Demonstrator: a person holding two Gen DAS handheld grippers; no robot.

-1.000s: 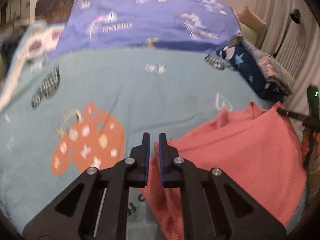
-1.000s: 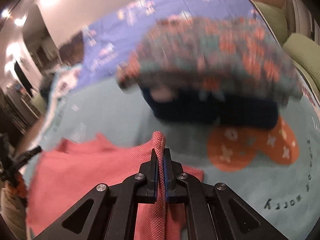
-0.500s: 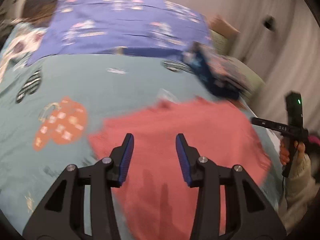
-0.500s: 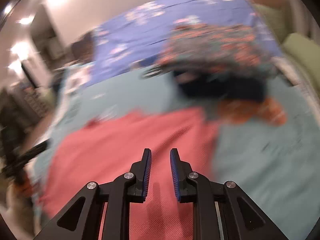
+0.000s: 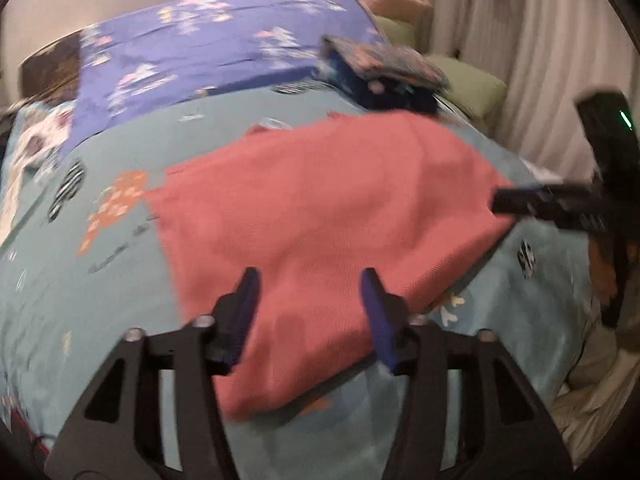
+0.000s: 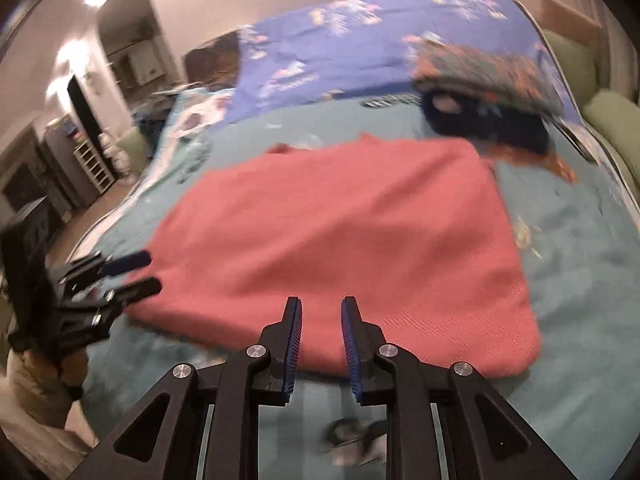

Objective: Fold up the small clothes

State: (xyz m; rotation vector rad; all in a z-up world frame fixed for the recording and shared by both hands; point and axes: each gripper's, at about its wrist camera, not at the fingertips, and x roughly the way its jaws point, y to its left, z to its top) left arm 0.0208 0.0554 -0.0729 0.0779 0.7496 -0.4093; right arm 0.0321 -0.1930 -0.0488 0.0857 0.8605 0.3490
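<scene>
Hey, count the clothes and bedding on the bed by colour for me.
Coral-pink garment, spread flat: 1
Dark navy folded clothes: 1 pile
Patterned folded cloth on that pile: 1
Teal bedsheet: 1
Purple blanket: 1
Total: 5

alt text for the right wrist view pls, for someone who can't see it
A pink-red knitted garment lies spread flat on a teal printed bedspread, held by neither gripper. The right gripper sits at the garment's near edge, jaws open with nothing between them; the left gripper is at its left edge, also open. A stack of folded dark patterned clothes sits behind.
</scene>
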